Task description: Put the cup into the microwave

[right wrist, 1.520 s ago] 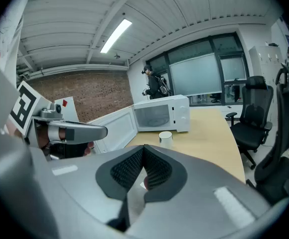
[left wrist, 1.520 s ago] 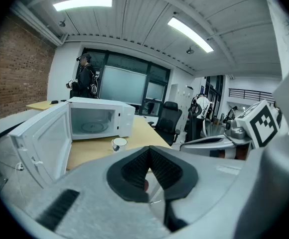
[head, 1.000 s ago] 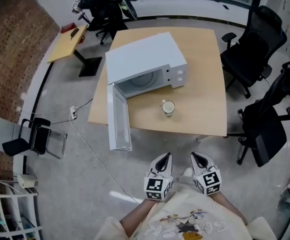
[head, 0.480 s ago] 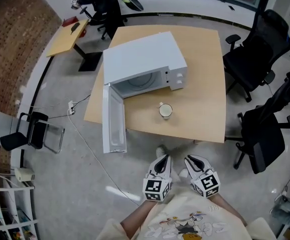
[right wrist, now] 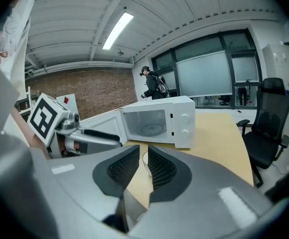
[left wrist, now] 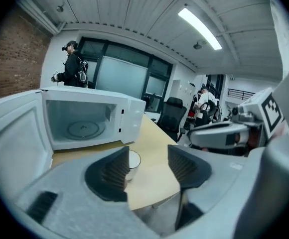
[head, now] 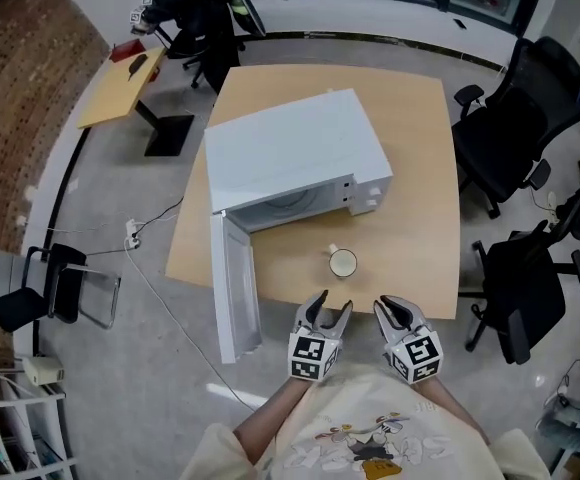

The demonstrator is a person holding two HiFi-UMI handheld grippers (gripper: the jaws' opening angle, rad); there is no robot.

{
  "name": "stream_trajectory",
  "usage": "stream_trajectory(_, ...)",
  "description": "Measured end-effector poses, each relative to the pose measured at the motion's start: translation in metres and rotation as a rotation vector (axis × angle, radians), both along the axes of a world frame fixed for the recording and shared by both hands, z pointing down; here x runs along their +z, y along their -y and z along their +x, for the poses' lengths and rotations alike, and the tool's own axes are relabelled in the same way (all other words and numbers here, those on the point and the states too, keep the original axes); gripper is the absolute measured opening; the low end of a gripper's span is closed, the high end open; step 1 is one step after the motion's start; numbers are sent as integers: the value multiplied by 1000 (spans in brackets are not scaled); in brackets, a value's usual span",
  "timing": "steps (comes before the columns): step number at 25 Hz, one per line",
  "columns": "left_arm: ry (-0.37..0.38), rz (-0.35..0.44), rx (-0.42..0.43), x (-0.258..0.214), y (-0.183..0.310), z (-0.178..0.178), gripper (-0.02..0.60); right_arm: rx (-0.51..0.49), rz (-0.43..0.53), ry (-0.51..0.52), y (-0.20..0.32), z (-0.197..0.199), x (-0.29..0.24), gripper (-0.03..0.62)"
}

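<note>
A white cup (head: 342, 263) stands on the wooden table (head: 410, 168) in front of the white microwave (head: 290, 148), whose door (head: 232, 288) hangs open to the left. My left gripper (head: 328, 314) is at the table's near edge, just short of the cup; its jaws are opening with nothing between them. In the left gripper view the cup (left wrist: 133, 160) peeks out beside the left jaw, with the microwave's empty cavity (left wrist: 82, 123) beyond. My right gripper (head: 394, 314) hovers to the cup's right, shut and empty. The right gripper view shows the microwave (right wrist: 157, 126) ahead.
Black office chairs stand to the table's right (head: 515, 98) (head: 522, 290). The open door juts past the table's near left edge. A cable (head: 170, 288) runs across the floor, and a black chair (head: 55, 288) sits far left. A person (left wrist: 73, 66) stands behind the microwave.
Both grippers have come forward from well short of the table to its near edge by the cup. The left gripper's jaws, shut before, now stand apart.
</note>
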State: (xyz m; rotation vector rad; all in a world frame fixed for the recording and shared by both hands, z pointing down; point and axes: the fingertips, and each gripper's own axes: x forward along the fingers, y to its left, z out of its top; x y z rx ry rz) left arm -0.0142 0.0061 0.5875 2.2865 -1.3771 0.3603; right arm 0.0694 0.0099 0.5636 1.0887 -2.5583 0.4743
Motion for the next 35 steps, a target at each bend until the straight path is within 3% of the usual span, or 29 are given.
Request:
stream_trajectory(1, 21, -9, 13, 11, 10, -2, 275, 16, 1, -2, 9, -1, -1, 58)
stream_trajectory(4, 53, 7, 2, 42, 41, -6, 381, 33, -10, -13, 24, -6, 1, 57)
stream_trajectory(7, 102, -2, 14, 71, 58, -2, 420, -10, -17, -41, 19, -10, 5, 57)
stream_trajectory(14, 228, -85, 20, 146, 87, 8, 422, -36, -48, -64, 47, 0, 8, 52)
stream_trajectory(21, 310, -58, -41, 167, 112, 15, 445, -77, -35, -127, 48, 19, 16, 47)
stream_trajectory(24, 309, -39, -51, 166, 123, 17, 400, -62, -35, -129, 52, 28, 15, 40)
stream_trajectory(35, 254, -34, -194, 129, 141, -12, 400, -69, -24, -94, 70, 28, 18, 37)
